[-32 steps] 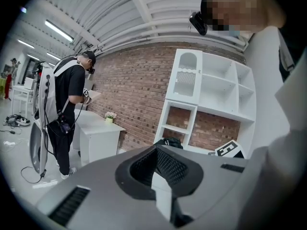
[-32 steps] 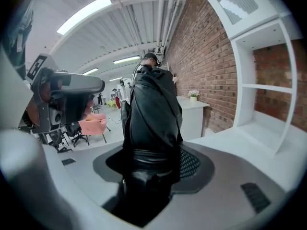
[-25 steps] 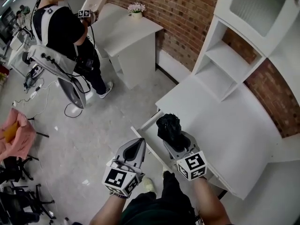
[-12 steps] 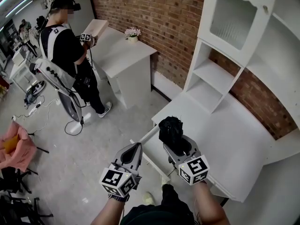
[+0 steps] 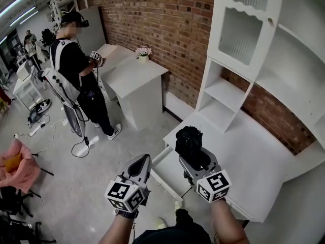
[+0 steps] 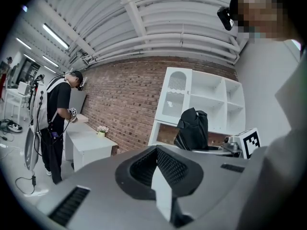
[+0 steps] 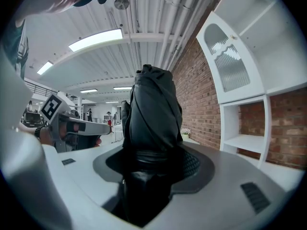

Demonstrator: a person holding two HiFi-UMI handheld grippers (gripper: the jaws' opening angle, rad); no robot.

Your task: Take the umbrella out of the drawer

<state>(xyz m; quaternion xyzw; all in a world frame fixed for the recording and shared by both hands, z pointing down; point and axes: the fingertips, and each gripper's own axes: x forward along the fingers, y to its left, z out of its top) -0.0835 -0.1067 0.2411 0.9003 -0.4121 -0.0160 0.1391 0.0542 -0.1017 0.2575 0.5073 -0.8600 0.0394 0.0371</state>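
Note:
A black folded umbrella stands upright in my right gripper, which is shut on its lower part, above the white desk's front edge. In the right gripper view the umbrella rises out of the right gripper and fills the middle. The open white drawer sticks out from the desk below and left of it. My left gripper hangs beside the drawer, shut with nothing in it. In the left gripper view, beyond the left gripper, the umbrella shows at the right.
The white desk carries a tall white hutch against the brick wall. Another person stands at a second white table with a small flower pot. A pink cloth lies at the far left.
Both grippers have risen. The umbrella has come up with the right gripper, away from the drawer. The head view has tilted upward, showing more wall and hutch.

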